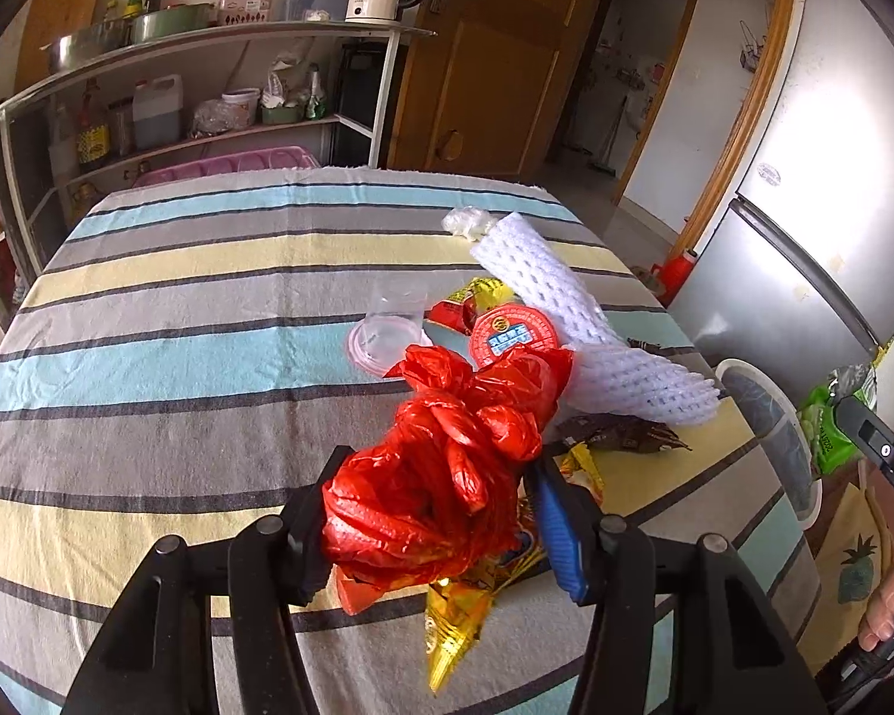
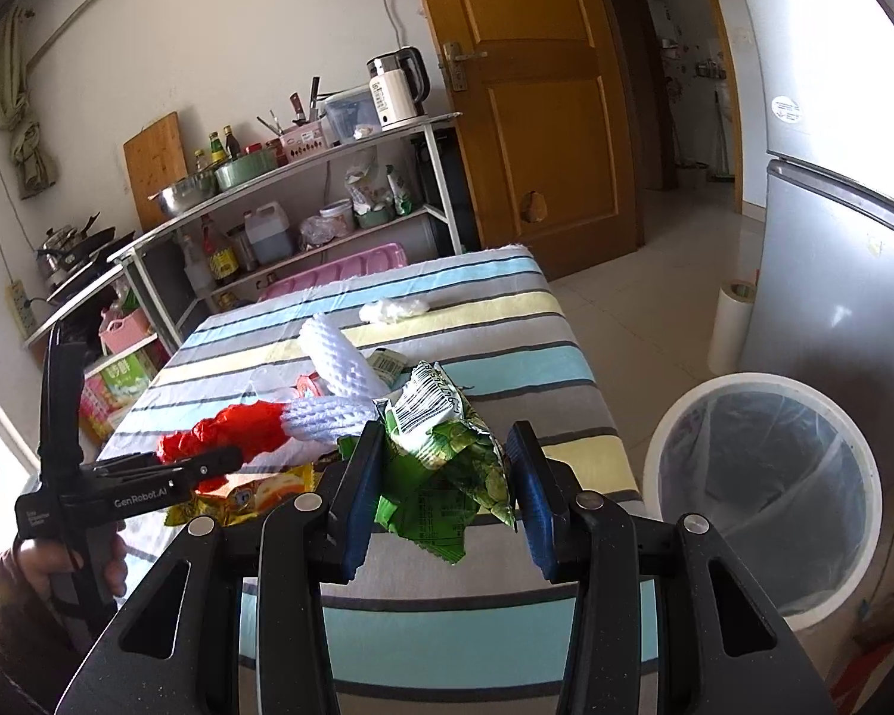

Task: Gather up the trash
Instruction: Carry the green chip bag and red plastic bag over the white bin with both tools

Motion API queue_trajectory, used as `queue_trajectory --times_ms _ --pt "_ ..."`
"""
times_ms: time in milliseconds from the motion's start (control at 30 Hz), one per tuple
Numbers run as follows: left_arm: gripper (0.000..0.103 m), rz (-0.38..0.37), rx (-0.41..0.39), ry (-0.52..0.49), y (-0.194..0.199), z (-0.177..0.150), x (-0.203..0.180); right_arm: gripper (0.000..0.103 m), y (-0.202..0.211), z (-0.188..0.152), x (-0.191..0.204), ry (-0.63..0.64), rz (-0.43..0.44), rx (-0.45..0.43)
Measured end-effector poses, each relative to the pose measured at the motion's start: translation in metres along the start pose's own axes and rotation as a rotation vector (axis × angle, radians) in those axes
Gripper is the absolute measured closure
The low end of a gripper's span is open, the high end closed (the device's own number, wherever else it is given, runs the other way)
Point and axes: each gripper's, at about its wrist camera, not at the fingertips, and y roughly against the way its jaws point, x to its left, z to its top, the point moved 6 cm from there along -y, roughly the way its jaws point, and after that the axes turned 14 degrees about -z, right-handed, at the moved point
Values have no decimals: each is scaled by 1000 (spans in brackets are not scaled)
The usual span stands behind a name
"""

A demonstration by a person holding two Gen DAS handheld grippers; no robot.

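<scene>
The left gripper (image 1: 435, 512) squeezes a crumpled red plastic bag (image 1: 447, 476) between its two fingers, one on each side of the bag. The bag sticks out toward 12 o'clock, over the striped cloth table (image 1: 179, 357). Under the bag, at about 6 o'clock, a shiny yellow snack wrapper (image 1: 453, 625) lies on the cloth.

Past the bag, at 12 o'clock, sits a round red plastic lid (image 1: 509, 333). At 11 o'clock from the bag lies a clear plastic cup lid (image 1: 384, 341). A long white foam net sleeve (image 1: 572, 322) lies at 1 o'clock, touching the red bag. A dark brown wrapper (image 1: 620, 435) lies at 2 o'clock, beside the bag.

The right gripper (image 2: 441, 476) holds a crinkled green snack bag (image 2: 447, 453). The bag hangs between its blue fingers, above the near end of the table. A round white trash bin with a clear liner (image 2: 763, 482) stands on the floor at 3 o'clock, just beside the table. A small lump of white plastic (image 2: 393, 310) sits far off on the cloth at 12 o'clock.
</scene>
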Motion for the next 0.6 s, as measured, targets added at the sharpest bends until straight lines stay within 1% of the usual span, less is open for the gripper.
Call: queue_trajectory --times_ms 100,200,300,367,467,533,600 --pt "46 7 -24 -35 12 5 -15 60 3 -2 -13 -34 -9 -2" --pt "46 21 -61 -29 26 6 -26 60 7 -1 -27 -64 -26 -7" --pt "46 44 -107 -22 46 8 -33 60 14 4 -42 -88 -38 -33" --pt "46 64 -127 -43 55 17 -42 60 19 7 -50 -89 -50 -51" --pt "46 10 -144 -90 54 33 -69 60 23 11 -66 -96 -91 -66" --pt "46 -38 -140 -123 42 41 -91 60 26 12 -80 -112 -116 -69" --pt "46 -103 -119 -153 25 47 -116 60 29 14 -93 -119 -145 -73"
